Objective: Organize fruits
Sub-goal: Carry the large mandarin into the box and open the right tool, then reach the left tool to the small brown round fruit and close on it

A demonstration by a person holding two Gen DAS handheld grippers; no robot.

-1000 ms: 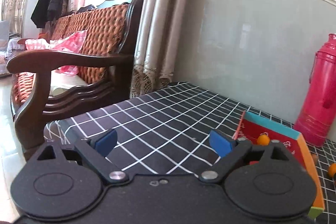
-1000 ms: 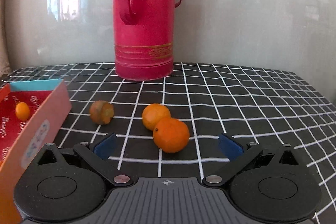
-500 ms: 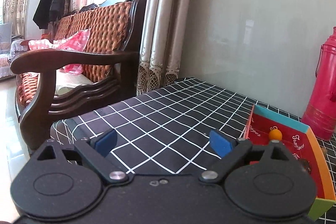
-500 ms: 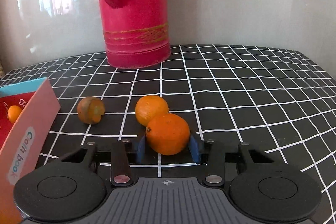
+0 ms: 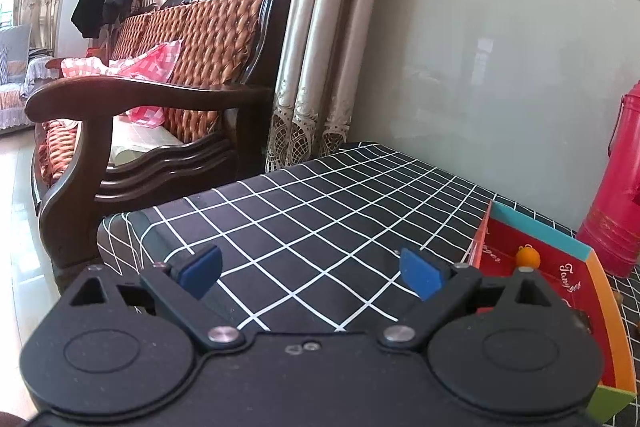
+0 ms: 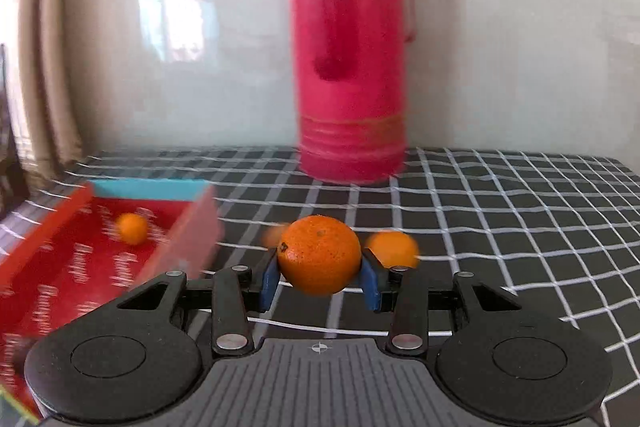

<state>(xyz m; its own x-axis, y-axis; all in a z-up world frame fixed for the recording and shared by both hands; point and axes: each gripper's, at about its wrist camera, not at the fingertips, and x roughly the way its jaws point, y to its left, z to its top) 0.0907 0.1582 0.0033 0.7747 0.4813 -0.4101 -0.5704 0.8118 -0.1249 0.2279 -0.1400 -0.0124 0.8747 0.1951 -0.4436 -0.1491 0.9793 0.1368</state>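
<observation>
My right gripper (image 6: pixel 319 277) is shut on an orange (image 6: pixel 319 254) and holds it lifted above the checked tablecloth. A second orange (image 6: pixel 393 249) lies on the cloth just behind to the right, and another fruit (image 6: pixel 273 235) peeks out behind to the left. The red box (image 6: pixel 76 267) with a blue end wall sits to the left and holds a small orange (image 6: pixel 131 228). My left gripper (image 5: pixel 310 273) is open and empty over the cloth, with the box (image 5: pixel 576 279) and small orange (image 5: pixel 527 255) to its right.
A tall pink thermos (image 6: pixel 352 67) stands at the back by the wall; it also shows in the left wrist view (image 5: pixel 618 195). A wooden sofa (image 5: pixel 160 99) and curtains (image 5: pixel 316 39) lie beyond the table's left edge.
My right gripper closed on the nearest orange, lifted it off the cloth and swung left toward the box. My left gripper drifted slightly, staying open.
</observation>
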